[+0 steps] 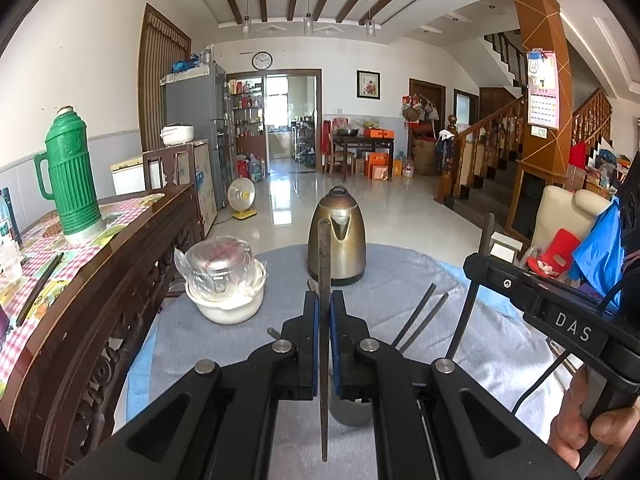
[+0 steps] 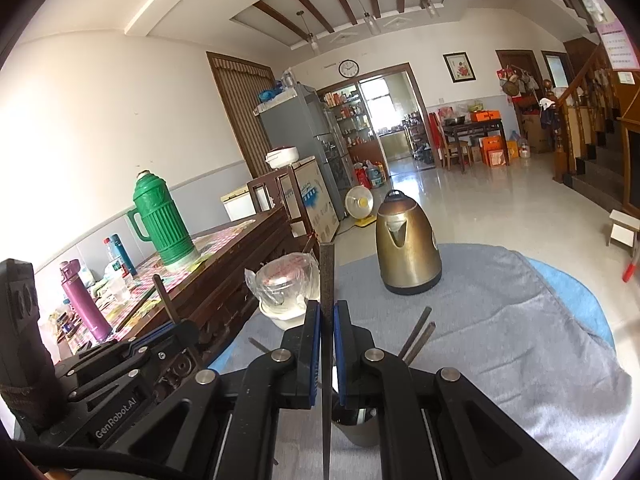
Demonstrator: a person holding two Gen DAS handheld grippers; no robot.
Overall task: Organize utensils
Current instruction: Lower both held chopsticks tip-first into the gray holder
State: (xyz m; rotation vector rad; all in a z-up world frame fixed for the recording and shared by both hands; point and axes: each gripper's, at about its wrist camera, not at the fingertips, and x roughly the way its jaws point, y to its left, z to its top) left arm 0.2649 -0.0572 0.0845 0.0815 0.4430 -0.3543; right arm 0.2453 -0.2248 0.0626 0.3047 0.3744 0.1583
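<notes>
Standing beyond chopsticks [image 1: 325, 320]: kettle [image 1: 337, 240]

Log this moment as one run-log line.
left claw: shut on chopstick | right claw: shut on chopstick | two chopsticks on table | cup below

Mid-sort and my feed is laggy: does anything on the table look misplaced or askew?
Nothing spilled or damaged. Each gripper, left and right, is shut on one dark chopstick held upright. A loose pair of chopsticks lies slanted on the grey cloth, unsorted. The kettle stands upright.
</notes>
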